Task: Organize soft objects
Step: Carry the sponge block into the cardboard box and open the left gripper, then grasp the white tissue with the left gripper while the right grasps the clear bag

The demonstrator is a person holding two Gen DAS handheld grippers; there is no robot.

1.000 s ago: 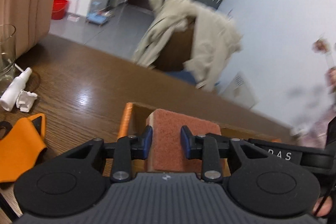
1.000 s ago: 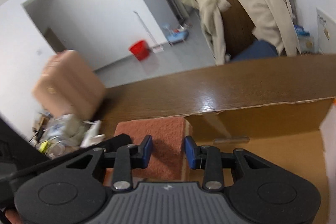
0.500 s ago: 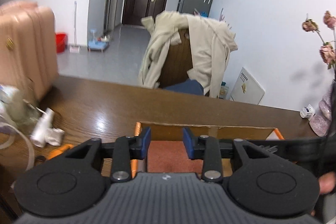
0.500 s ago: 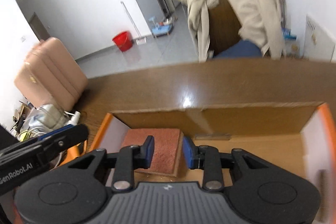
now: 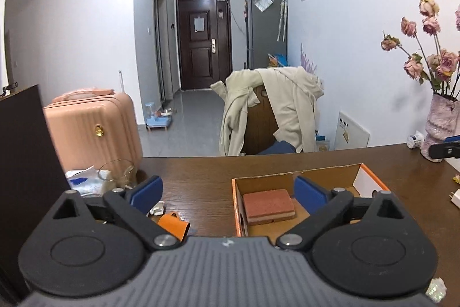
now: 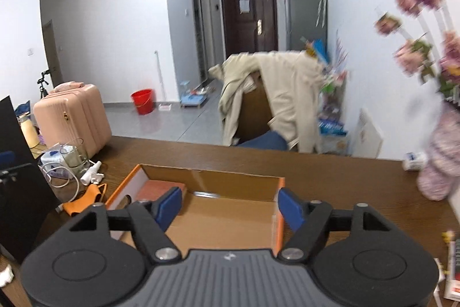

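While both claws gape empty, rough red sponge block [image 5: 268, 205] inside cardboard box [image 5: 266, 181].

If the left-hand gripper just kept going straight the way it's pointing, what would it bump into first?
Probably the cardboard box: the left gripper, jaws just opened wide and empty, aims down at its near orange corner, beside the reddish sponge inside. Depth is hard to judge, so it might meet the table first.

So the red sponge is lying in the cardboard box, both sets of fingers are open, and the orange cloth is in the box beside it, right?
Not quite. The orange cloth is not in the cardboard box; it lies on the table outside the box, by its left wall, as the right wrist view shows. The rest holds: the red sponge lies in the box, and both the left gripper and right gripper are open.
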